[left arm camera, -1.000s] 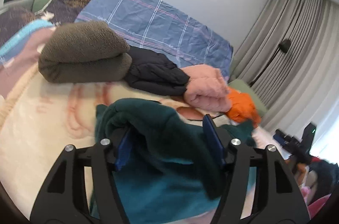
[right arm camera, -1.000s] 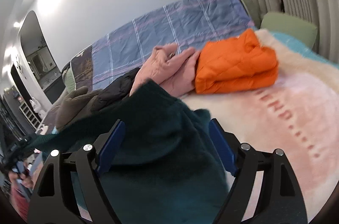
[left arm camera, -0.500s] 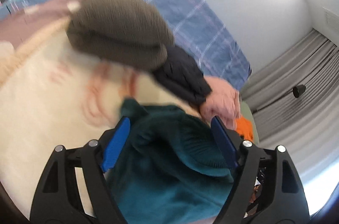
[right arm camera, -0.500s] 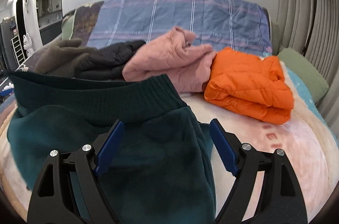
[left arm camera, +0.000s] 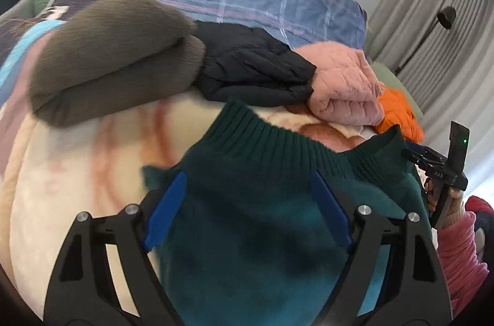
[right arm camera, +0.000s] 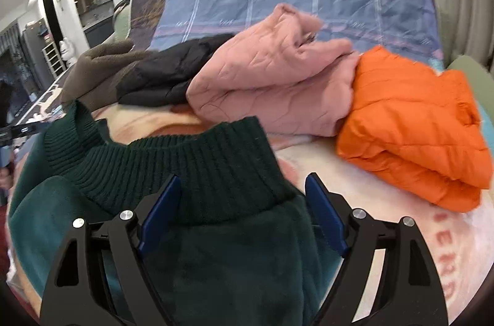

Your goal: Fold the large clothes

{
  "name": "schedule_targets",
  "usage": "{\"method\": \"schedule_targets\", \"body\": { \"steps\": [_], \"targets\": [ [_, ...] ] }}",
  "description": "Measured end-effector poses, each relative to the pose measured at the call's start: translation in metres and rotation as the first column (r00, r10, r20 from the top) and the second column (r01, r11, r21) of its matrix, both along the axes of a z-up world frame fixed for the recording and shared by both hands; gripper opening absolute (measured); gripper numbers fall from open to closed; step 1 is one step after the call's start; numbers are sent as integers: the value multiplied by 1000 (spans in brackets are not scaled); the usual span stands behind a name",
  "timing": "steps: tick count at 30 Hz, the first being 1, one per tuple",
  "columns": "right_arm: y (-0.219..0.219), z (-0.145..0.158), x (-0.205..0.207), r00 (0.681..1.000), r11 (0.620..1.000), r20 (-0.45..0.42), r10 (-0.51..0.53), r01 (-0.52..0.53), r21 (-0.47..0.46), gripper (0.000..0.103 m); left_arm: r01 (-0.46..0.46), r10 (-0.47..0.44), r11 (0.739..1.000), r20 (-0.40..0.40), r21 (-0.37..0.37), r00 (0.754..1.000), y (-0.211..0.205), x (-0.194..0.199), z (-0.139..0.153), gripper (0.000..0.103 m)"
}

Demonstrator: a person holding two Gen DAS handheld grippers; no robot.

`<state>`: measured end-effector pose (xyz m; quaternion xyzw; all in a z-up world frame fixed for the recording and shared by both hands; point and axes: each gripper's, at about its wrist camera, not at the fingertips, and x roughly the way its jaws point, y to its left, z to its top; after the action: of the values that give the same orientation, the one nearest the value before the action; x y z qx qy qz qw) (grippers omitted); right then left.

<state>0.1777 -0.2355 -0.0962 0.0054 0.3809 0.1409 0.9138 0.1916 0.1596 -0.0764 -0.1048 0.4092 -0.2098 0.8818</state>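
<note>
Along the far side of the bed (right arm camera: 386, 171) four garments already lie folded in a row: a brown fleece (left arm camera: 114, 57) at the left, then a black jacket (left arm camera: 250, 66), a pink quilted one (right arm camera: 271, 88) and an orange puffer (right arm camera: 413, 125) at the right. Those I judge finished.

What is left is the green sweater (left arm camera: 262, 218), spread on the near part of the bed with its ribbed hem (right arm camera: 197, 165) toward the folded row. My left gripper (left arm camera: 247, 202) has its jaws wide, having just been opening, with the sweater's body between the blue pads; the pads stand off the cloth rather than pinch it. My right gripper (right arm camera: 240, 208) is also wide, set over the right end of the hem, its fingers to either side of the ribbing and, as far as I can see, not pressing it.

So neither hand holds anything. The sweater looks laid out or partly doubled; I cannot tell how many folds it has. By my reckoning it needs folding into a compact bundle and setting beside the others. Whether more clothes wait nearby I cannot say.
</note>
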Motion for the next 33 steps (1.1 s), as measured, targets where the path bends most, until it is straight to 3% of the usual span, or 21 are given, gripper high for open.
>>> {"method": "schedule_targets", "body": {
  "steps": [1,3,4,5,7,10,13,15,16,17,19,22,24,25,27,28,29,30,31,32,33],
  "targets": [
    [0,-2,3,1000,1000,-8,6,-6,9,79,11,-11,1000,-10,4,1000,-4,8,-2,74],
    [-1,-3,4,1000,1000,1,-21,21,-3,46,-7,9,999,-40,49,999,-9,24,-13,36],
    [-3,-3,4,999,999,4,-41,41,9,21,-47,51,995,-47,91,998,-9,29,-18,10],
    [-10,0,2,995,994,18,-97,96,49,16,-90,93,992,-35,85,995,-6,28,-18,3],
    [-19,9,-8,985,983,55,-164,158,91,13,-163,162,987,33,16,986,8,14,-6,0],
    [-31,25,-26,966,967,107,-236,223,122,12,-225,220,974,127,25,967,24,-7,11,0],
    [-33,13,-20,956,959,73,-283,281,38,12,-267,263,963,89,41,961,42,-6,7,0],
    [-29,-7,-10,960,960,16,-279,278,10,14,-232,232,973,44,-9,972,44,-2,-2,0],
    [-29,-13,-8,963,963,7,-270,270,22,15,-196,197,979,21,-60,980,45,-1,-6,6],
    [-28,-16,-8,965,965,4,-260,260,36,17,-160,161,982,1,-102,987,42,0,-9,34],
    [-27,-15,-9,965,964,9,-263,262,46,19,-119,119,987,-14,-103,993,32,5,-13,78],
    [-27,-15,-10,964,963,4,-266,266,42,19,-28,27,999,-23,-45,999,8,17,-20,78],
    [-28,-18,-9,959,958,3,-284,284,30,19,-34,34,999,-55,-2,998,-3,30,-28,48],
    [-28,-17,-10,954,954,11,-298,298,20,18,-41,42,999,-58,18,997,-6,33,-29,15],
    [-28,-10,-14,941,943,59,-333,333,1,15,-73,73,996,8,41,997,-8,26,-19,12],
    [-26,-6,-17,934,937,91,-345,348,-14,12,-97,89,993,96,74,991,-8,12,-7,12],
    [-23,-2,-21,927,931,122,-356,362,-34,0,-113,97,989,150,100,984,-9,4,1,12],
    [-19,1,-24,904,906,166,-395,413,-93,0,-123,98,985,193,120,976,-8,-4,8,12],
    [-19,1,-22,885,882,194,-423,451,-137,0,-122,93,983,201,136,975,-6,-6,9,12],
    [-21,-2,-18,887,882,178,-425,451,-139,0,-128,97,977,178,171,979,-2,-2,0,12],
    [-30,-14,-6,903,898,84,-421,428,-101,0,-132,105,972,141,195,984,-2,5,-8,13]
  ]
}}
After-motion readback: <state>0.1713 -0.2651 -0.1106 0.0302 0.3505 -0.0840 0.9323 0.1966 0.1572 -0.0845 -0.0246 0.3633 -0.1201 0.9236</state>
